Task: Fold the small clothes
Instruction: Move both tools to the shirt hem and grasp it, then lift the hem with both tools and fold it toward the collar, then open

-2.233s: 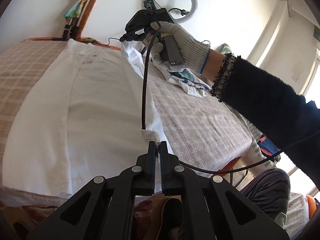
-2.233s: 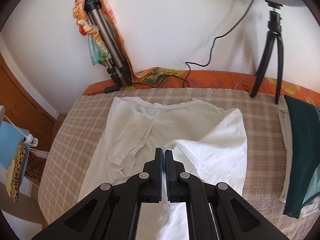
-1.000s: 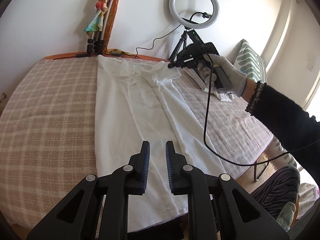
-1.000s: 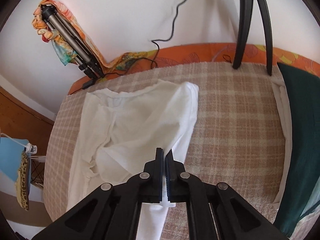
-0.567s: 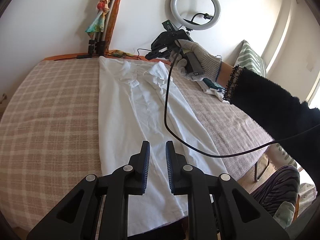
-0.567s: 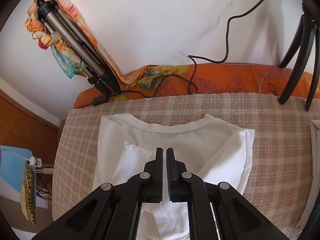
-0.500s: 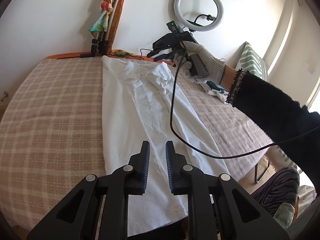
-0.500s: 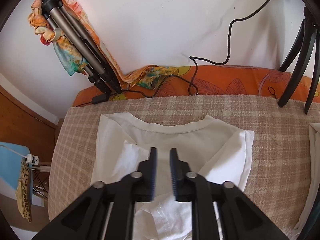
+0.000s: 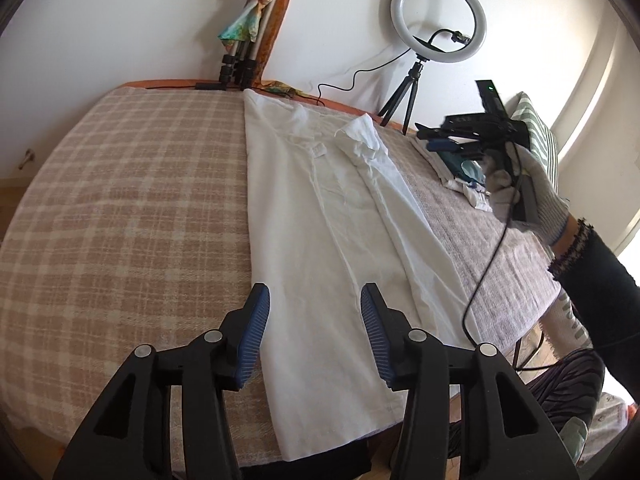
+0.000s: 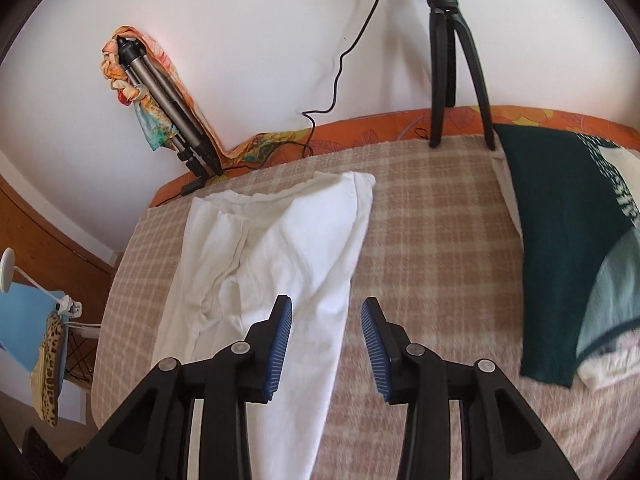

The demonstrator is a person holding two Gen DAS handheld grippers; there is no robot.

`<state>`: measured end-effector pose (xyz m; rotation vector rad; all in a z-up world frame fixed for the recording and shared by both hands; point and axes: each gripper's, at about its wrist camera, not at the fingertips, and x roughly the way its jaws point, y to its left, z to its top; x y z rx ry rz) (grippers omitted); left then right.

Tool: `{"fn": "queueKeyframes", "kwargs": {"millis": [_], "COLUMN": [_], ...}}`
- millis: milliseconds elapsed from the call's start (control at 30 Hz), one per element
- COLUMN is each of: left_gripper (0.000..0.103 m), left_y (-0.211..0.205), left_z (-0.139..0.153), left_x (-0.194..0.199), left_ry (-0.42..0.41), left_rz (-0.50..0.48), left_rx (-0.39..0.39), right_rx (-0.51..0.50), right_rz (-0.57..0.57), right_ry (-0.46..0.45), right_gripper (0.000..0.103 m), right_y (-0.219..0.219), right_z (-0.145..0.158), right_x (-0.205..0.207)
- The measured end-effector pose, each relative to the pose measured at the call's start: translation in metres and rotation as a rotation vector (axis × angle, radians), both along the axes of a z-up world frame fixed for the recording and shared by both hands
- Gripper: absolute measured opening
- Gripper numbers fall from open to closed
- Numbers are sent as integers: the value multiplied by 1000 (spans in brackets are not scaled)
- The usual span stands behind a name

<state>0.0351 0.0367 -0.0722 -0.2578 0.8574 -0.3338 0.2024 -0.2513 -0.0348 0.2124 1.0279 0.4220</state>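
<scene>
Jaws on both sides have just been opening, and nothing sits between either pair now. My left gripper [image 9: 314, 308] hangs spread over the near end of the shirt [image 9: 328, 216], pads clear of the cloth. My right gripper [image 10: 326, 322] is parted too, and it has swung off to the right since half a second ago — its wrist view then looked at the collar, and now the shirt [image 10: 280, 256] lies left of centre with bare blanket [image 10: 432, 240] under the jaws. In the left view I see that gripper [image 9: 448, 136] held high beside the dark clothes [image 9: 460, 160], well apart from the shirt.

What changed for the task: a second ago the right jaws were shut on the white fabric, carrying a side flap across. That flap is now laid down. The shirt lies as a long narrow strip on the blanket, collar end toward the wall, sides turned in.

So I judge the lengthwise folds done and released — next should be folding the strip end to end. The upper right corner looks rumpled and may need smoothing first.
</scene>
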Motion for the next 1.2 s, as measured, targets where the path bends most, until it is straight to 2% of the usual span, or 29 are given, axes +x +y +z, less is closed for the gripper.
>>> {"fn": "queueKeyframes", "kwargs": {"millis": [200,433,600,667,833,900,967,1000,1133,1200], "left_gripper": [46,46,43,41,37,25,18,8,4,4], "left_y": [16,20,20,19,17,15,13,11,13,14], "left_z": [-12,-28,-44,-49,-49,-52,-52,-52,-49,-41], "left_x": [-1,-17,-31,-36,-42,-45,-46,-45,-43,-46], "left_ry": [67,147,219,238,249,259,251,252,233,207], "left_rz": [17,-42,-59,-64,-64,-71,-77,-82,-74,-79], "left_rx": [-28,-13,-74,-97,-136,-148,-141,-144,-162,-167], "right_rx": [-3,60,73,103,85,94,93,100,141,150], "right_rz": [41,124,204,231,273,285,302,304,316,316], "right_ry": [28,106,159,188,220,220,213,212,236,240], "right_gripper": [39,39,39,37,35,35,32,30,6,2], "right_y": [-21,-29,-16,-12,2,5,8,8,8,6], "right_z": [-4,-28,-49,-58,-75,-79,-80,-80,-86,-85], "right_x": [-88,-186,-240,-254,-269,-271,-273,-272,-275,-277]}}
